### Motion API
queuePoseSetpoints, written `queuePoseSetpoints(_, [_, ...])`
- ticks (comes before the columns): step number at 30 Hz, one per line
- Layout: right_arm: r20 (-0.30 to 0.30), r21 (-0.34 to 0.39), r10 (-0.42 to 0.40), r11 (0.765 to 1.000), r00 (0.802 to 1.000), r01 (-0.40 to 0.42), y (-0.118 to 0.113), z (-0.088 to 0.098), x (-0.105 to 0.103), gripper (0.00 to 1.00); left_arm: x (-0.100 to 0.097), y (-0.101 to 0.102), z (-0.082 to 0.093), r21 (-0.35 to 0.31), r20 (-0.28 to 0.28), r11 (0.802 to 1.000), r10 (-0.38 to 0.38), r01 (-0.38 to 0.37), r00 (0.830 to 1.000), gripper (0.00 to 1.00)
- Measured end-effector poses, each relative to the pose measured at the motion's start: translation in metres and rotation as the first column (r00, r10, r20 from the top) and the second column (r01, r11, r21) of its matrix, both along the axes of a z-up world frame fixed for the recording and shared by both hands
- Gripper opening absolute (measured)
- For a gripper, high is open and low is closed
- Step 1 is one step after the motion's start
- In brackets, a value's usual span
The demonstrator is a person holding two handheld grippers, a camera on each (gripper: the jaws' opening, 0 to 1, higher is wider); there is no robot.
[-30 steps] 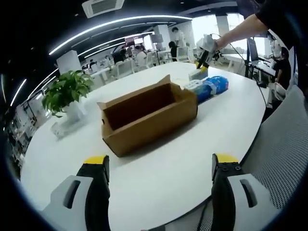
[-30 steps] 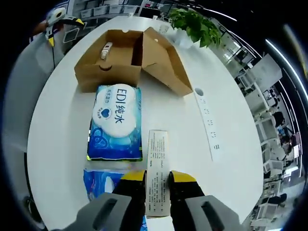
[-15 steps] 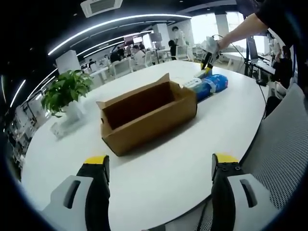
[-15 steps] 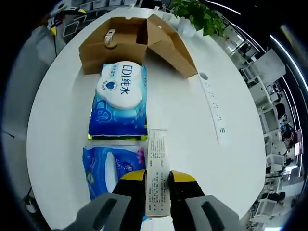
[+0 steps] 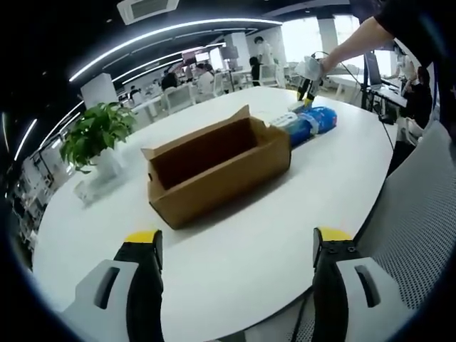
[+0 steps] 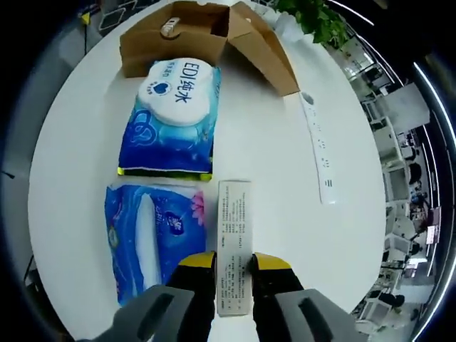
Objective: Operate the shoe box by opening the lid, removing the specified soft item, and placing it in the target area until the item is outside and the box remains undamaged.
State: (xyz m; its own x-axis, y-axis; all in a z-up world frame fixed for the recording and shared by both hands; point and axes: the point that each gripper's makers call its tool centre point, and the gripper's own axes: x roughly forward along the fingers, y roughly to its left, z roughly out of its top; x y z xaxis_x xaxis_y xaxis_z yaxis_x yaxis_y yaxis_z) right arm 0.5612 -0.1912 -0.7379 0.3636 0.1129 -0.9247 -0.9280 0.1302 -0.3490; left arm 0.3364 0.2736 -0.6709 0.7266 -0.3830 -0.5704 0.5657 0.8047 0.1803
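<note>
The right gripper (image 6: 233,274) is clamped on a slim white carton (image 6: 234,242), held over the table (image 6: 271,164), likely to set it beside two blue tissue packs (image 6: 173,117) lying at ten and eleven o'clock, outside the open box (image 6: 206,32) at twelve. The left gripper (image 5: 235,267) waits wide open and empty, level and low, aimed at the box (image 5: 214,171) at twelve o'clock.

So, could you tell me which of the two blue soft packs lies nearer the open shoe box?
The pack with the white heart-shaped label; its far end almost meets the shoe box. The flowered pack lies beside the right gripper.
</note>
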Motion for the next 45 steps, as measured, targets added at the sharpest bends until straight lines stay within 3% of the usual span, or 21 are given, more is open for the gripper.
queuePoseSetpoints(13, [-0.028,-0.014,0.023,1.0,0.999,-0.023,0.001,-0.01,-0.006,0.15,-0.001,0.001,-0.001,0.002,0.0,1.0,0.007,-0.007,1.0,0.86])
queuePoseSetpoints(45, [0.046,-0.019,-0.016,1.0,0.999,0.017,-0.001,-0.008,0.005,0.19,-0.002,0.002,-0.005,0.022,-0.006,1.0,0.002,-0.002,1.0,0.85])
